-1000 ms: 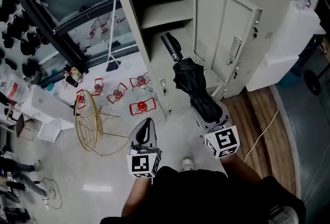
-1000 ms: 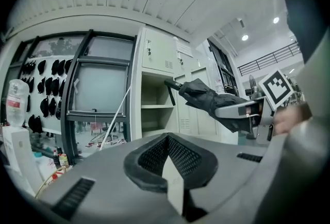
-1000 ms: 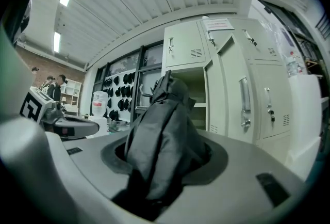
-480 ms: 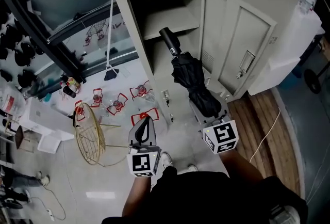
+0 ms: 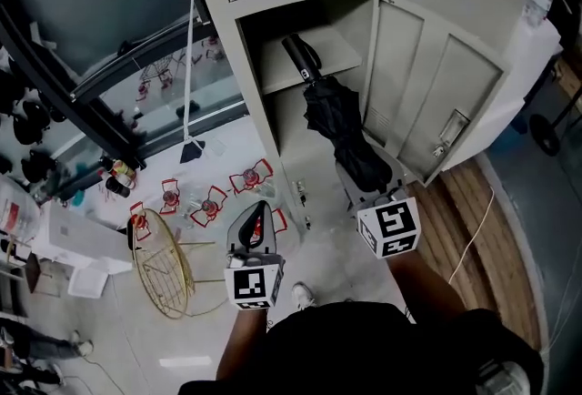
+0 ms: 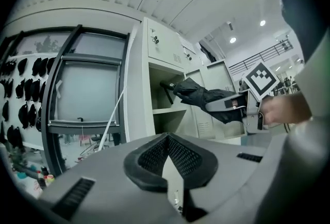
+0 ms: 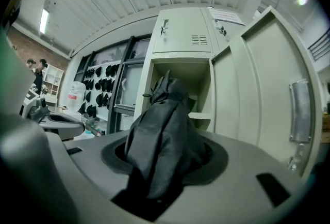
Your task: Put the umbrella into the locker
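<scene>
Black fabric fills the right gripper (image 5: 364, 191): its jaws are clamped on the folded umbrella (image 5: 338, 125) near the canopy's lower end, w/ the handle pointing away from you at the locker (image 5: 250, 93). Your left gripper (image 5: 261, 213) is pinched closed on nothing and hangs off to the side, well apart from the umbrella.

Step in hand, as I read it: bringing the umbrella up to the open compartment, w/ insertion barely begun. The handle end sits at the mouth, about level w/ the shelf (image 5: 341, 45). From the left gripper view it looks slightly above the shelf, but I can't tell whether it's past the frame.

The door (image 5: 441, 97) stands swung wide on your right, so you prob. won't need the left gripper for it.

Next move, prob.: choose above or below the shelf and line the handle up w/ that gap. Push in level and keep the canopy off the frame and door edge. Let go only once the weight rests on something. The cloth looks floppy, so expect sag past the grip.

Hard to see:
- The right gripper's pads are buried in cloth, so the exact bite pt is unclear.
- The umbrella's near tip is hidden in the gripper body.
- The compartment's depth and bottom are masked by the umbrella in the head view, and mostly blocked in the right gripper view too.
</scene>
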A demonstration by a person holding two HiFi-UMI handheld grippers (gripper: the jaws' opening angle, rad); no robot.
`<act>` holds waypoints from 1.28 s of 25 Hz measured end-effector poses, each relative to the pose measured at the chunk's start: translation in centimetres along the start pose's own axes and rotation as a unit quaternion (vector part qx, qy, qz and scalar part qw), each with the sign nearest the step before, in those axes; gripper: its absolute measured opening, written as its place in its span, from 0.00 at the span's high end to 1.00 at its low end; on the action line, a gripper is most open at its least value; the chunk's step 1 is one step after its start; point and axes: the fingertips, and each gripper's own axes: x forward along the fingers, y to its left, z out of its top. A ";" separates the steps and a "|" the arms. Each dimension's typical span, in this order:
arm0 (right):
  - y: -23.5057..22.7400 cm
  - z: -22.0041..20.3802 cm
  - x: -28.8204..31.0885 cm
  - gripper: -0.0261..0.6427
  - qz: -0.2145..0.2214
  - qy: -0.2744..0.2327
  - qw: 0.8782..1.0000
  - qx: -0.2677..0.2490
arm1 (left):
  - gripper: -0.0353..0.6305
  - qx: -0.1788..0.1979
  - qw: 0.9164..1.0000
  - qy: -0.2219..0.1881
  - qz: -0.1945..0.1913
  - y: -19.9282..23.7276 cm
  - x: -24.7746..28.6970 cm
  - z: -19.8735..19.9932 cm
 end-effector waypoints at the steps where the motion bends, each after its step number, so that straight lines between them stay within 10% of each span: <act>1: 0.0 0.1 0.5 0.63 -0.005 0.001 1.000 -0.001 | 0.95 0.004 1.000 0.001 0.003 0.9 0.2 -0.1; 14: -0.9 2.8 6.8 0.63 -0.057 0.016 0.998 -0.007 | 0.95 0.029 0.998 -0.021 -0.059 2.9 3.1 0.7; 32: -4.9 7.2 17.7 0.63 -0.022 0.038 0.999 -0.031 | 0.95 0.022 0.999 -0.023 -0.030 2.2 5.3 2.2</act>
